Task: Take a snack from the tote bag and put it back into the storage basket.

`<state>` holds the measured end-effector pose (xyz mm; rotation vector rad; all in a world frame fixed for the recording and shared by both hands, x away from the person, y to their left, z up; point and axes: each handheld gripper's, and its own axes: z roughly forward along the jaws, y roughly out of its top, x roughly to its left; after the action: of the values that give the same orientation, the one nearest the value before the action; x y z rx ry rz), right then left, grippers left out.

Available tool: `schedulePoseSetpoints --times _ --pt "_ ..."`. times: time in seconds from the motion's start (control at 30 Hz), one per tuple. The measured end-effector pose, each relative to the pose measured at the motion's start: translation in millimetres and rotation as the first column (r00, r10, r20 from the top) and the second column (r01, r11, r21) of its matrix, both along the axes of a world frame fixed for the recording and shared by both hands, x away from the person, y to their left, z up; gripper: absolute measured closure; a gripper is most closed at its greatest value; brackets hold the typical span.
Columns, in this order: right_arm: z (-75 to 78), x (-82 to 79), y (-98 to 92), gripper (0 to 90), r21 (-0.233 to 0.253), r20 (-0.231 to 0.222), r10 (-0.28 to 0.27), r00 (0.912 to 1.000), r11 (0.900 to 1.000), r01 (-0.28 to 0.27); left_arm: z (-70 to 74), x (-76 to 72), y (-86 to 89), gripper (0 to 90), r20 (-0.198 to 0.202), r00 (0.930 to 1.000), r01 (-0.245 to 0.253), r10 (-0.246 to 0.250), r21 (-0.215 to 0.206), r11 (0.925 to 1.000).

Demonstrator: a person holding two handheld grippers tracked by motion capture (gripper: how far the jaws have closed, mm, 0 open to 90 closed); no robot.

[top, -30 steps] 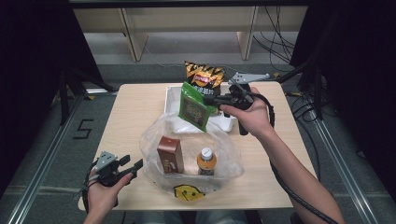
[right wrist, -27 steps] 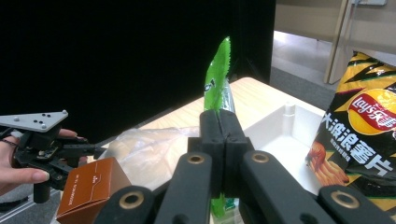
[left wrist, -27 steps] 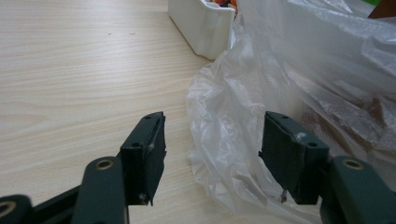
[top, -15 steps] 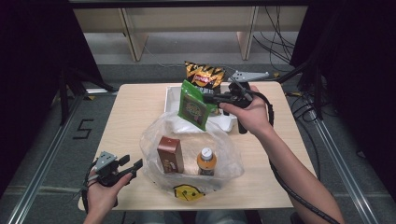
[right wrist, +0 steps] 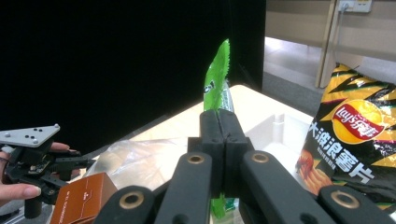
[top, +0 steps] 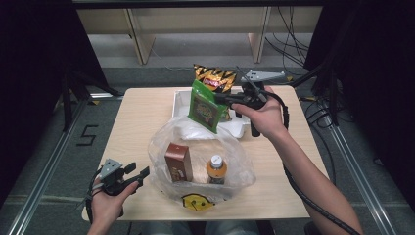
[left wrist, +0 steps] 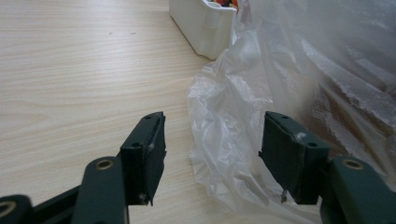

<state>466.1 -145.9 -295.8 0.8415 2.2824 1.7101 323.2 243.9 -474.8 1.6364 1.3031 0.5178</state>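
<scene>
Packet [right wrist: 218,88] edge hidden in right tool [right wrist: 219,122]

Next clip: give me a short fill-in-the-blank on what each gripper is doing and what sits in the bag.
1. The right gripper is shut on a ____ packet.
2. The left gripper has its jaws ____ beside the plastic bag.
3. Inside the bag stand a bottle and a ____ carton.

Missing words: green; open; brown

L tool [left wrist: 212,154] agape, R tool [right wrist: 218,135] clamped
</scene>
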Motion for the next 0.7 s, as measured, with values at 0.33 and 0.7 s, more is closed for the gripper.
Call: schedulePoseSetpoints --times 0.33,0.7 --pt "7.2 3.0 -0.5 90.0 0.015 0.042 -0.011 0.9991 1.0 0.01 -0.2 0.2 -0.2 39.4 0.0 1.0 0.0 0.0 0.002 1.0" --pt "11.1 6.7 0.8 90.0 0.014 0.047 -0.027 0.9986 1.0 0.026 -0.9 0.8 0.2 39.4 -0.001 1.0 0.006 -0.006 -0.001 1.0"
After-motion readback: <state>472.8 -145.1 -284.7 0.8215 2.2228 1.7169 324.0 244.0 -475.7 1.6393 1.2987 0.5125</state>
